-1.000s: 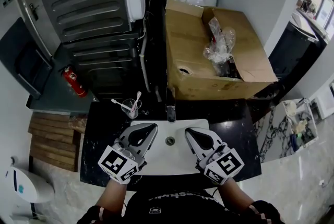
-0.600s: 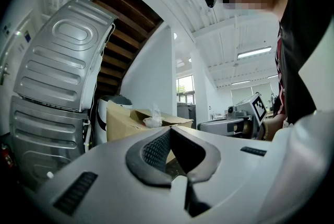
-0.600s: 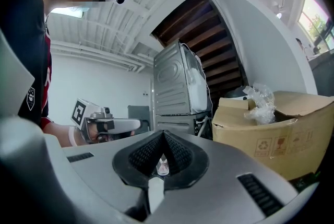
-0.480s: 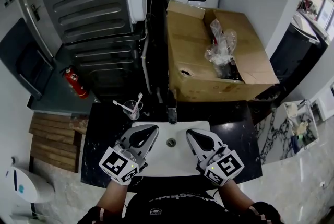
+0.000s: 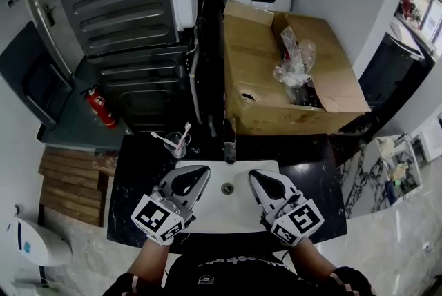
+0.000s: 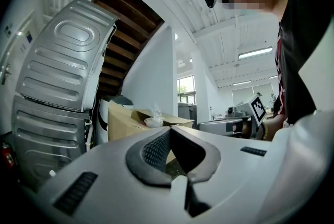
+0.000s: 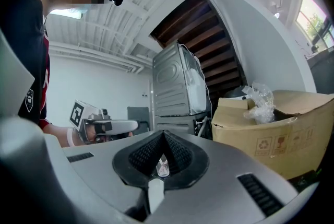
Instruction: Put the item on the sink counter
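Holding both tongs level over the white basin [image 5: 224, 212], you have the left tongs [image 5: 202, 171] and right tongs [image 5: 254, 176] pinched shut and empty. The glass of toothbrushes [image 5: 175, 143] stands upright on the dark worktop [image 5: 132, 181] beside the tap [image 5: 228, 143]. That fits ready-to-fetch or just-placed, so steer clear of the glass.

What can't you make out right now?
Inside of the brown cardboard box: head view, covered by crumpled clear plastic and flaps.
Small pale thing in the gap behind the shut right gripper tips: right gripper view, too small.
Front edge of the black sink counter: head view, partly under the person's arms and shirt.
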Demonstrator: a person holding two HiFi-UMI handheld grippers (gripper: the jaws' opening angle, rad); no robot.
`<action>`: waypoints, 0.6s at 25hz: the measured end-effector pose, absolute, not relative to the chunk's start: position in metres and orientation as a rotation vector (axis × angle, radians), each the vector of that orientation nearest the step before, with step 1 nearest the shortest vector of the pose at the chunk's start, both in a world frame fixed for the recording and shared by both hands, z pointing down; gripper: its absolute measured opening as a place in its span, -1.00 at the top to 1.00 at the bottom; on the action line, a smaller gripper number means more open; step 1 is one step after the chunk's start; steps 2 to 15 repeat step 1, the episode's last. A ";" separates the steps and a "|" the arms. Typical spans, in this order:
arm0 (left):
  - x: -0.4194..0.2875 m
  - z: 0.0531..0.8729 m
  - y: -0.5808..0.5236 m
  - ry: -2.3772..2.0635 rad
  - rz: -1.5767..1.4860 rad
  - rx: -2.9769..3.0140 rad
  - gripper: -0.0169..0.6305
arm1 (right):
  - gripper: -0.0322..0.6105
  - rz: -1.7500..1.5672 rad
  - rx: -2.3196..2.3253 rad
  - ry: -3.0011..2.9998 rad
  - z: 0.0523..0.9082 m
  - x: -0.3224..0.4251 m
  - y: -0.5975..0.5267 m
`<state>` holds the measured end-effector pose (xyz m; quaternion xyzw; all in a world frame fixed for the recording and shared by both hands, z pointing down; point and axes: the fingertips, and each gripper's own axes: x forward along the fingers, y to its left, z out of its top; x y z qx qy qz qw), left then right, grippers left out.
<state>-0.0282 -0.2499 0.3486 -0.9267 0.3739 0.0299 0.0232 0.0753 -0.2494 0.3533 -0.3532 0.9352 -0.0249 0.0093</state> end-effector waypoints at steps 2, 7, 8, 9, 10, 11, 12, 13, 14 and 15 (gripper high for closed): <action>-0.028 0.348 -0.250 1.158 0.093 -2.869 0.90 | 0.79 -0.079 -1.103 2.920 0.353 0.075 -0.249; -0.028 0.348 -0.250 1.158 0.093 -2.869 0.90 | 0.79 -0.079 -1.103 2.920 0.353 0.075 -0.249; -0.028 0.348 -0.250 1.158 0.093 -2.869 0.90 | 0.79 -0.079 -1.103 2.920 0.353 0.075 -0.249; -0.028 0.348 -0.250 1.158 0.093 -2.869 0.90 | 0.79 -0.079 -1.103 2.920 0.353 0.075 -0.249; -0.028 0.348 -0.250 1.158 0.093 -2.869 0.90 | 0.79 -0.079 -1.103 2.920 0.353 0.075 -0.249; -0.028 0.348 -0.250 1.158 0.093 -2.869 0.90 | 0.79 -0.079 -1.103 2.920 0.353 0.075 -0.249; -0.028 0.348 -0.250 1.158 0.093 -2.869 0.90 | 0.79 -0.079 -1.103 2.920 0.353 0.075 -0.249; -0.028 0.348 -0.250 1.158 0.093 -2.869 0.90 | 0.79 -0.079 -1.103 2.920 0.353 0.075 -0.249; -0.028 0.348 -0.250 1.158 0.093 -2.869 0.90 | 0.79 -0.079 -1.103 2.920 0.353 0.075 -0.249; -0.028 0.348 -0.250 1.158 0.093 -2.869 0.90 | 0.79 -0.079 -1.103 2.920 0.353 0.075 -0.249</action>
